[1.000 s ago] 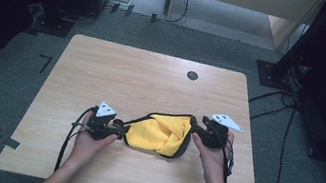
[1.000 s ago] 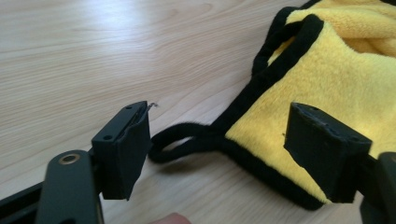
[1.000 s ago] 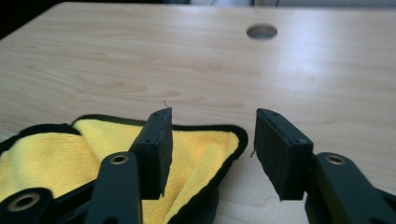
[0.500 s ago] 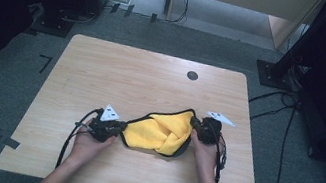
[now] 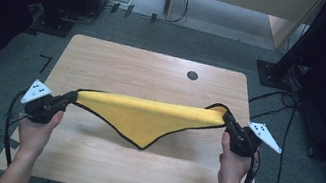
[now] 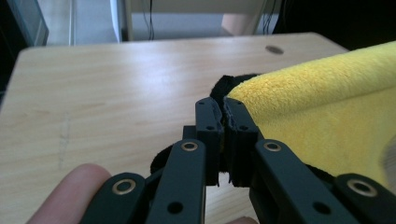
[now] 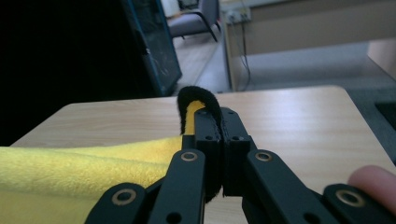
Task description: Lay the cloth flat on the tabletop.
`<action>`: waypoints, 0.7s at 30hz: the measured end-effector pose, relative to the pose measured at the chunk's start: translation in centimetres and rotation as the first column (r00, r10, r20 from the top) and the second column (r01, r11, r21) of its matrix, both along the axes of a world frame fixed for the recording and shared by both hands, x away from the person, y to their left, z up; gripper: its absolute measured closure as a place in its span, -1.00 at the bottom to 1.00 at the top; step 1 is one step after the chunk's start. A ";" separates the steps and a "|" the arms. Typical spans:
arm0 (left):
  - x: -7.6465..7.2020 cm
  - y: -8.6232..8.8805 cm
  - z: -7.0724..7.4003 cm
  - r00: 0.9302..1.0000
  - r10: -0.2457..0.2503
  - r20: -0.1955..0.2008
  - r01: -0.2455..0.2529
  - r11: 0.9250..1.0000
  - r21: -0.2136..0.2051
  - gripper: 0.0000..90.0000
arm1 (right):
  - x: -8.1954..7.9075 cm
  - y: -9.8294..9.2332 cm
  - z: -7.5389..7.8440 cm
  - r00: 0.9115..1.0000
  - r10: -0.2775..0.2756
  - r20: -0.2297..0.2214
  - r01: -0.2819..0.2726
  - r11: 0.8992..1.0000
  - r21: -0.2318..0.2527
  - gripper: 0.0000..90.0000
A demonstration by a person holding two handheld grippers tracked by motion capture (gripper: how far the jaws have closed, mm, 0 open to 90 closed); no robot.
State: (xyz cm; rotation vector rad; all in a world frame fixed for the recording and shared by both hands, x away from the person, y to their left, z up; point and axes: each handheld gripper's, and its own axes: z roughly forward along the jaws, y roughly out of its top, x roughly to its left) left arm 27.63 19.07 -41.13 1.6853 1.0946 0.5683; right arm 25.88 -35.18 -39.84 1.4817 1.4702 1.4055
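- I had the cloth (image 5: pixel 146 116) pinched at two corners and stretched out above the table (image 5: pixel 119 66), its top edge drawn nearly straight, its lower part sagging to a point over the middle of the board.
- The left gripper (image 5: pixel 70 97) was clamped on the left corner; both grippers' jaws had just been closing, and each ended with cloth between them.
- The right gripper (image 5: pixel 227 119) was likewise clamped on the right corner.
- To do this spread well, I judged I should keep both hands level and pull apart only until the top edge went taut, no harder, since the bite on each corner looked shallow.
- I reckoned the hanging point should be set down on the wood first, then the rest laid away from it, so that no fold got trapped underneath.
- A slip at either corner seemed the main risk; a jerk would likely have pulled the black hem out.
- The high view gave me the whole shape: the triangle of hanging cloth, the two hands (image 5: pixel 36 122) well apart, and the dark hole (image 5: pixel 192 75) in the far part of the table.
- The left gripper view showed what the high one could not: the pads (image 6: pixel 208 122) pressed together on the black hem, with yellow pile (image 6: pixel 322 107) running off to one side.
- The right gripper view showed the hem (image 7: pixel 194 100) looping up over the jaw tips, so very little cloth sat inside that grip.
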 end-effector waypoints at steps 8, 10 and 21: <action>-1.4 0.6 1.6 0.987 -0.148 0.064 0.149 0.989 -0.005 0.91 | -1.6 0.9 1.5 0.996 0.074 0.042 -0.073 0.997 -0.025 0.96; -1.3 0.6 1.7 0.985 -0.157 0.065 0.158 0.988 -0.001 0.91 | -1.5 0.7 1.7 0.995 0.091 0.036 -0.090 0.996 -0.016 0.96; 6.7 -1.6 1.6 0.975 0.211 -0.070 -0.207 0.977 0.059 0.25 | 4.2 1.5 1.7 0.997 0.033 -0.068 -0.037 0.998 -0.055 0.49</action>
